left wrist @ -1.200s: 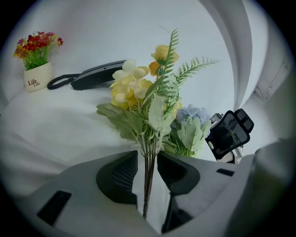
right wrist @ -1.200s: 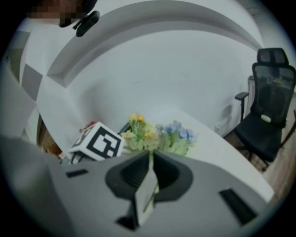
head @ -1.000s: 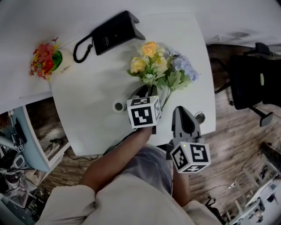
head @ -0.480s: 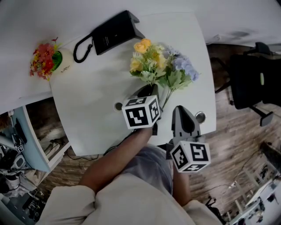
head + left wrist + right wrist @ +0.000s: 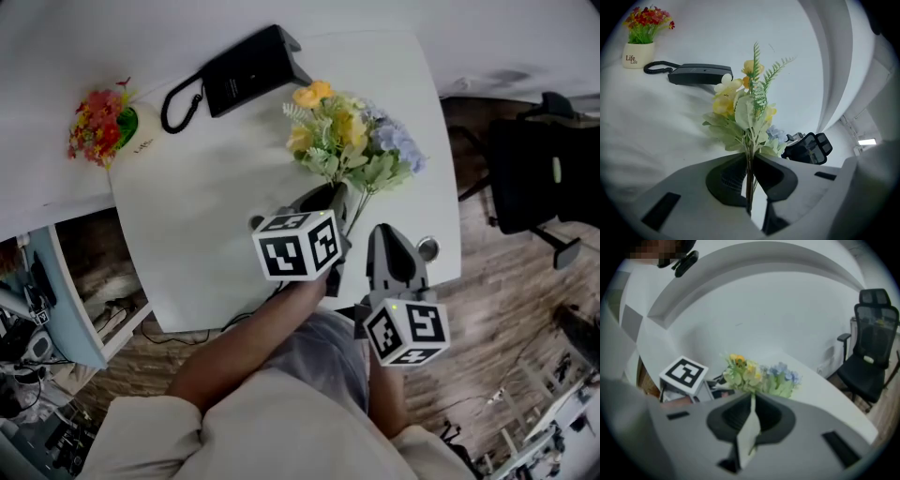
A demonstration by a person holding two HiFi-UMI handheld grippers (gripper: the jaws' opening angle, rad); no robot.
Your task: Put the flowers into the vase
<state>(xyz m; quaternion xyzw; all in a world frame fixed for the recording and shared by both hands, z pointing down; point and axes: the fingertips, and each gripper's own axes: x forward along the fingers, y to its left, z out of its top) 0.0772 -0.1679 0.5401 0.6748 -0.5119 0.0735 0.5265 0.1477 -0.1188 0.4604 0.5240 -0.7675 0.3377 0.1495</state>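
A bunch of yellow flowers point(image 5: 328, 122) rises off the white table point(image 5: 187, 197), its thin green stems pinched between the jaws of my left gripper point(image 5: 333, 199). Those jaws are closing on the stems. In the left gripper view the bunch point(image 5: 740, 101) stands upright out of the left gripper point(image 5: 750, 161). A blue bunch point(image 5: 394, 150) lies on the table just right of it. A small white round-mouthed vessel point(image 5: 257, 222) peeks out beside the left marker cube. My right gripper point(image 5: 389, 236) rests shut and empty near the front edge, and the right gripper point(image 5: 752, 399) faces both bunches point(image 5: 759, 373).
A black telephone point(image 5: 239, 75) with a coiled cord lies at the back of the table. A white pot of red flowers point(image 5: 103, 127) stands at the far left. A small round metal fitting point(image 5: 427, 248) sits near the right edge. A black office chair point(image 5: 534, 178) is on the floor to the right.
The left gripper has risen with the yellow bunch in it, and the bunch has swung up and a little right. Its marker cube now hides most of the white vessel. The right gripper has not moved.
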